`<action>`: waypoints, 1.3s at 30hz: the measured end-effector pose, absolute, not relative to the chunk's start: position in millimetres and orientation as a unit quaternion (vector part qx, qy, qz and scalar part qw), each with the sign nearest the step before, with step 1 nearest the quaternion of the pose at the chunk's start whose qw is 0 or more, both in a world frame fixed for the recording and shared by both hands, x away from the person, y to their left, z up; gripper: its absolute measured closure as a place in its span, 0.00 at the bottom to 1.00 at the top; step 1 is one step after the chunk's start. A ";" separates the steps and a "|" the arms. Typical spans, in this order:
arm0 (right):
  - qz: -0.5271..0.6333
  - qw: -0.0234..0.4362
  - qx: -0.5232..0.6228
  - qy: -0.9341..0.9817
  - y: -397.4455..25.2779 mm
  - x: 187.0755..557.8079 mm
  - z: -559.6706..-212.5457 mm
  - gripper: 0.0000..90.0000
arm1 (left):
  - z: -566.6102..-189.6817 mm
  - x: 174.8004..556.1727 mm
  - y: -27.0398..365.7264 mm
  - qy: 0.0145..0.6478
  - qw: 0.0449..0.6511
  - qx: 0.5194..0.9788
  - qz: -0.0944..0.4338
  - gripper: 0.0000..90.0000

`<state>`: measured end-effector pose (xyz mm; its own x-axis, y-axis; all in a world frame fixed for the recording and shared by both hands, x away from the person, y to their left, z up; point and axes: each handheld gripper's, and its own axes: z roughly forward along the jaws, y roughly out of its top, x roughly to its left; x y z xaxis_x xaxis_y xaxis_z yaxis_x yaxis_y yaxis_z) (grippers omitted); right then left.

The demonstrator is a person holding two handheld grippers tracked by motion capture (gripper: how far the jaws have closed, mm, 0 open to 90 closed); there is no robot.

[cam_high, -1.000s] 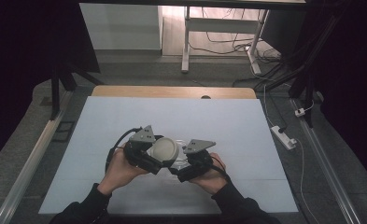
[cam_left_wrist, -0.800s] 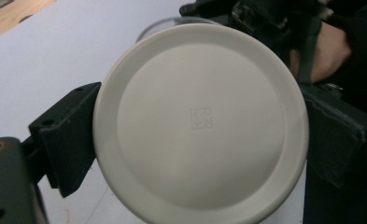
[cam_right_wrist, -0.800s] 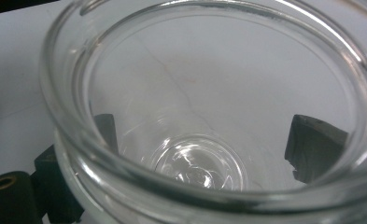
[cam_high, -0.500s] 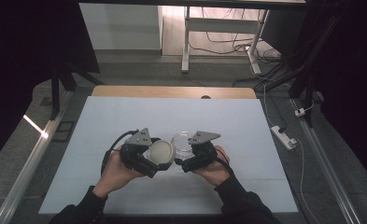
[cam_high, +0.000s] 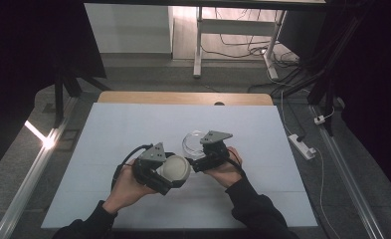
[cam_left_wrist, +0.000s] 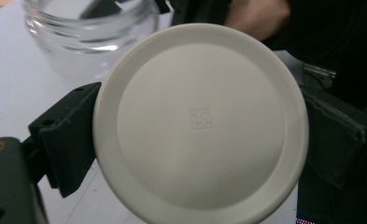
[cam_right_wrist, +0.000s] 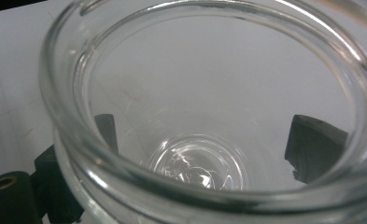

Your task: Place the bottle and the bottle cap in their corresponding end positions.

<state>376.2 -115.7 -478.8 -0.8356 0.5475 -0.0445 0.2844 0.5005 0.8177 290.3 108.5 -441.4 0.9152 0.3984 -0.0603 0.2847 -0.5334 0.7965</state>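
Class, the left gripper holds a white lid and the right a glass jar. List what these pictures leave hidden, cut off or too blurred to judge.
- The white lid's underside and any thread: left gripper view, it faces away from the camera.
- The embossed mark at the lid's centre: too small to read.
- The glass jar's base and outer wall: right gripper view, cut off by the edges.
- The jar in the high view: partly covered by the right gripper.
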 end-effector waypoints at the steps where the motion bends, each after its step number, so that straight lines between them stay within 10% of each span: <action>1: 0.436 0.152 0.246 0.852 -115.6 378.2 -479.3 0.07 | -443.2 290.5 107.0 0.195 0.440 0.874 0.063 0.09; 39: 0.415 0.172 0.263 0.854 -82.7 440.9 -510.1 0.07 | -524.3 312.9 69.8 0.177 0.370 0.910 0.062 0.09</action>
